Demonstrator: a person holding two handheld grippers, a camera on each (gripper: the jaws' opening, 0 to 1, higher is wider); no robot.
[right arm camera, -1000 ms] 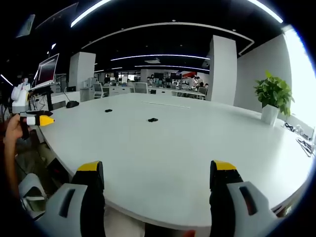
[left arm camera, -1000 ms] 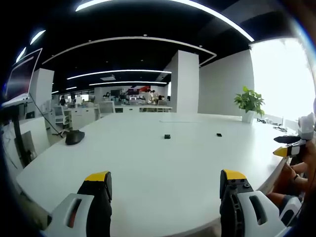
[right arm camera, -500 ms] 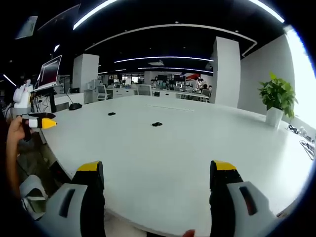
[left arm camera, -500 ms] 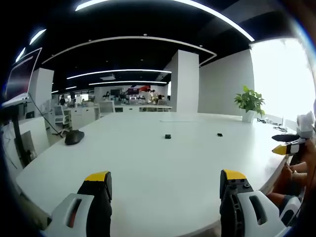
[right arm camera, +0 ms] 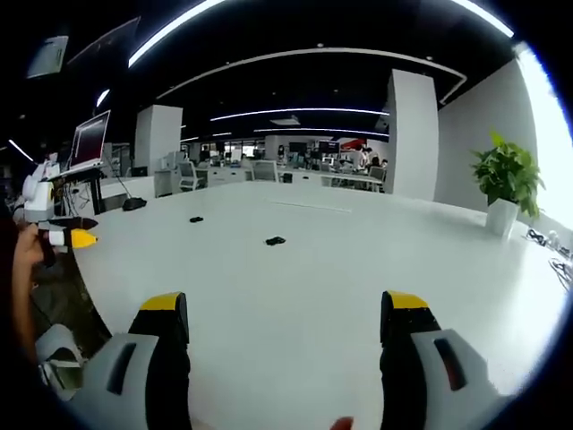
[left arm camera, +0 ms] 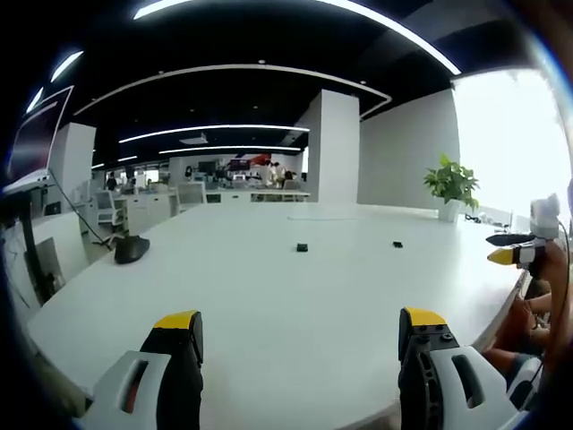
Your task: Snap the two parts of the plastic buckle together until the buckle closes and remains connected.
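Tongs first: the left tongs stand spread wide with nothing between their yellow-tipped jaws, held low over the near edge of the white surface. The right tongs are likewise spread and empty, and they also appear at the right edge of the left gripper view, gripped in a hand.

Farther out on the surface lie the two buckle parts, small and dark and well apart from each other. In the left gripper view one buckle half sits near the middle and the other buckle half off to its right; in the right gripper view they read as a nearer piece and a farther one. A dark computer mouse rests toward the left, and a potted plant stands at the far right.

Over the last second the right gripper view has shifted: the nearer piece now sits lower and closer in, so that camera seems to have moved (the buckle itself looks unmoved). The left gripper view is almost the same as before. My reading is that the approach has only begun; neither half is touched, and both tongs are a good way short of them.
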